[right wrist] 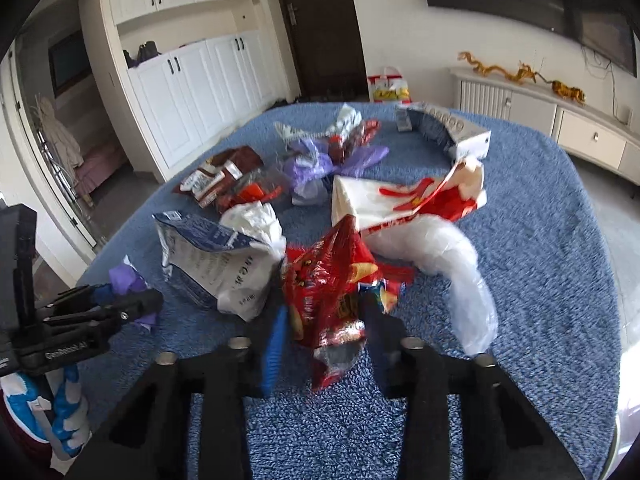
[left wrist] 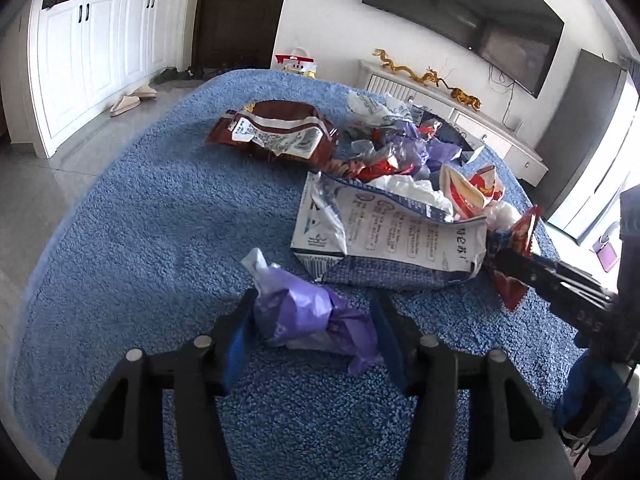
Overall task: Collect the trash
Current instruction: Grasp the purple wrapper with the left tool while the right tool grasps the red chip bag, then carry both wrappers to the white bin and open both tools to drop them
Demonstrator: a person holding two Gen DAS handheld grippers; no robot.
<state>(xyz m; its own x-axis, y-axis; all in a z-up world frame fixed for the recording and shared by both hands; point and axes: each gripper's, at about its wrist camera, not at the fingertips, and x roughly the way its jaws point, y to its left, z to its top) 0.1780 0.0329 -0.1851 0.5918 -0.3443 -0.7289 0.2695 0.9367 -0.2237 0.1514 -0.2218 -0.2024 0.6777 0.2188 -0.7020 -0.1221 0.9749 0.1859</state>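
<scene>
- The left gripper [left wrist: 314,322] has its jaws closed around a crumpled purple plastic wrapper [left wrist: 308,316], which fills the gap between the blue pads; the grip seems taken at the wrapper's middle so that both loose ends hang free.
- The right gripper [right wrist: 324,332] has its jaws pressed on the lower part of a shiny red foil snack bag [right wrist: 332,280]; the bag stands up from the jaws, so I judge it is held and not only touched.
- Just beside both grippers lies a flattened white and blue printed pouch [left wrist: 392,236], open at the top, not yet collected.
- Farther away, a brown snack bag [left wrist: 280,132] and a heap of purple, red and white wrappers [left wrist: 400,148] rest together, near a white and red paper bag [right wrist: 408,196] and a clear plastic bag [right wrist: 452,264].
- All the trash lies on the blue fluffy cloth of the tabletop [left wrist: 140,220]; I see no bin in either view, so I cannot tell where the held pieces must go.
</scene>
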